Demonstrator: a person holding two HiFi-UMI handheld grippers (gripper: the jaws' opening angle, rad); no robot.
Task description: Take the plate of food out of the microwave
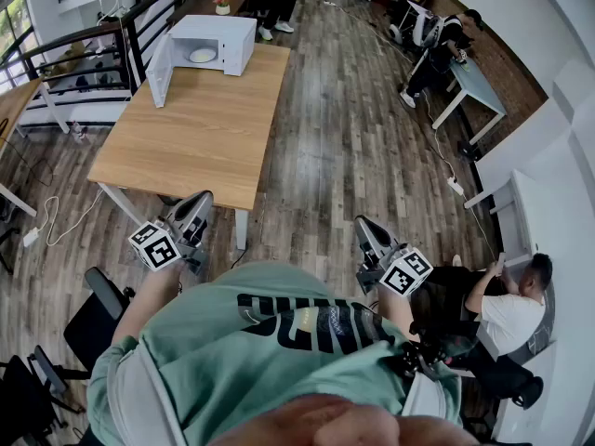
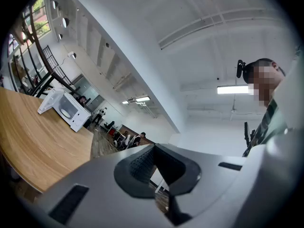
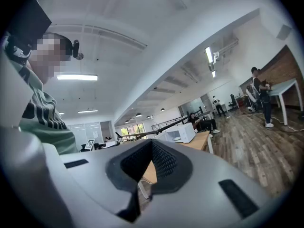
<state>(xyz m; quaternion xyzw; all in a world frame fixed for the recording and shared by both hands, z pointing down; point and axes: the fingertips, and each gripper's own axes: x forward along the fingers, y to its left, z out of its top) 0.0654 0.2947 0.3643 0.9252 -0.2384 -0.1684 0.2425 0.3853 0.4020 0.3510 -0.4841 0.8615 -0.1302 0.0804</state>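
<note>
White microwave (image 1: 212,45) is standing open across the wooden table (image 1: 186,142); I'm holding left gripper (image 1: 197,203) and right gripper (image 1: 365,225) pressed together, pinching nothing.

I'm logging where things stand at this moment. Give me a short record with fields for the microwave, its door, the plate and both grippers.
microwave: white, at the far end of the wooden table
door: swung open, at the left in the head view
plate: inside the microwave; too small to tell what is on it
left gripper: shut, empty, close to the person's body, well short of the microwave
right gripper: shut, empty, close to the body, over the floor
task stage: plate not yet taken out
</note>
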